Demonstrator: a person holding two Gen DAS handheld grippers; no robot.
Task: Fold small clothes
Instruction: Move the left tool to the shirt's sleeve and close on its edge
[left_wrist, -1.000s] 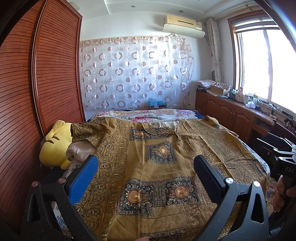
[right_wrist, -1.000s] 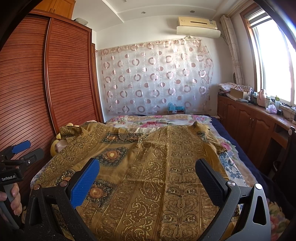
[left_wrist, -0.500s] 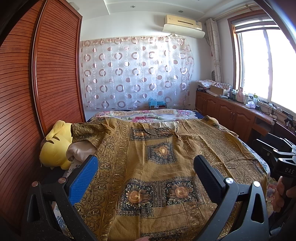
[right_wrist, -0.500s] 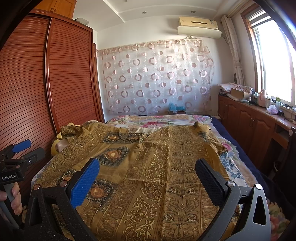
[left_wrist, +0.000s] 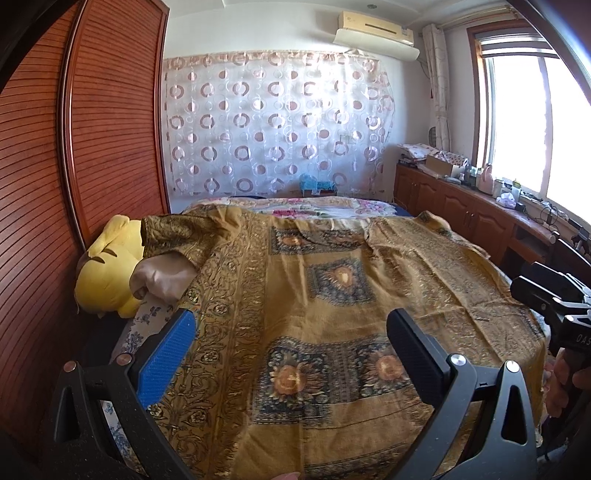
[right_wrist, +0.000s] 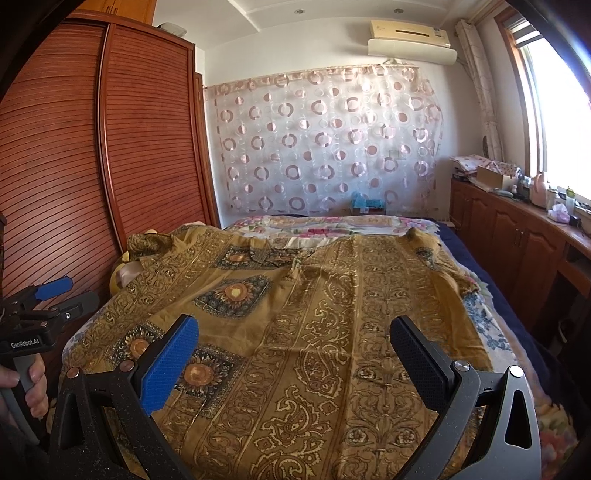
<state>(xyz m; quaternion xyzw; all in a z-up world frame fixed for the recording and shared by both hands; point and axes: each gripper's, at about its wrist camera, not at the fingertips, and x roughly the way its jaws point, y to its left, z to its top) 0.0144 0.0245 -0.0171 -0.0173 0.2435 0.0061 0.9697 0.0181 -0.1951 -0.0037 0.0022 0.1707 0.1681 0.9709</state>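
bedroom, daylight from a window off to the right of my fingers; ahead of both tools lies a bed (left_wrist: 373, 208) with a floral cover. mustard patterned garment (left_wrist: 332, 314) is spread flat across it, collar end far from me, hem edge running under and between my fingertips. one sleeve drapes past my left tool's blue pad, over a yellow plush toy (left_wrist: 107, 273).

left gripper (left_wrist: 290, 334): jaws wide apart, nothing between them, hovering just above the cloth. right gripper (right_wrist: 293, 341): likewise spread, empty, over the near right part of the garment (right_wrist: 332, 332).

judgement: folding has not begun; this is the approach before the first grasp. next move calls for lowering each tool to an edge or sleeve and pinching a single layer, without catching the cover beneath.
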